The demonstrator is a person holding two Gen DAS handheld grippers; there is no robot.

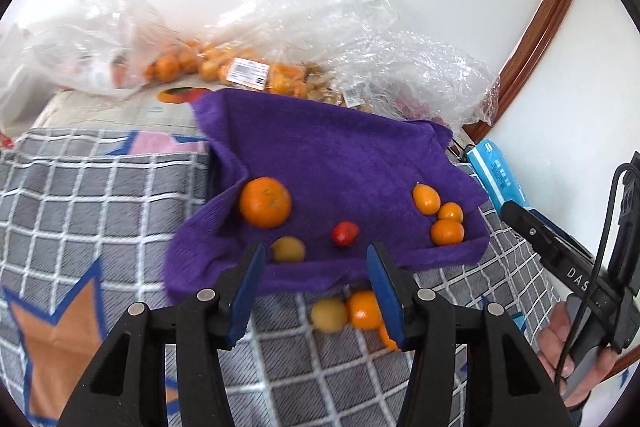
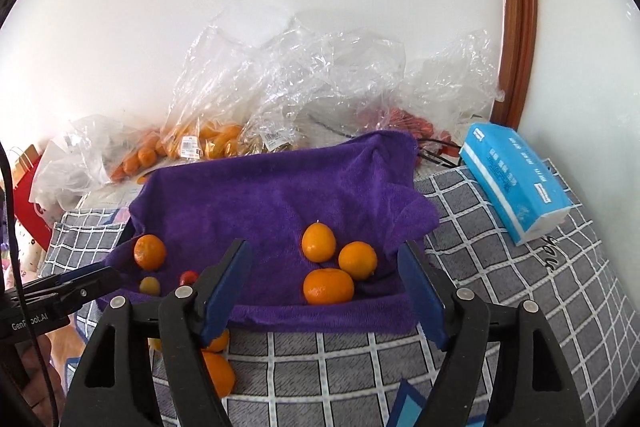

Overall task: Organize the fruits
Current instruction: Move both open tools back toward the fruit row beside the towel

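Note:
A purple towel lies on the checked blanket. On it sit a large orange, a yellow fruit, a small red fruit, and three small oranges at the right. In front of the towel lie a yellow fruit and an orange. My left gripper is open and empty above the towel's front edge. My right gripper is open and empty near the three oranges.
Clear plastic bags with oranges and red fruit lie along the white wall behind the towel. A blue tissue pack lies at the right. A brown door frame stands at the right. The right gripper's body shows in the left view.

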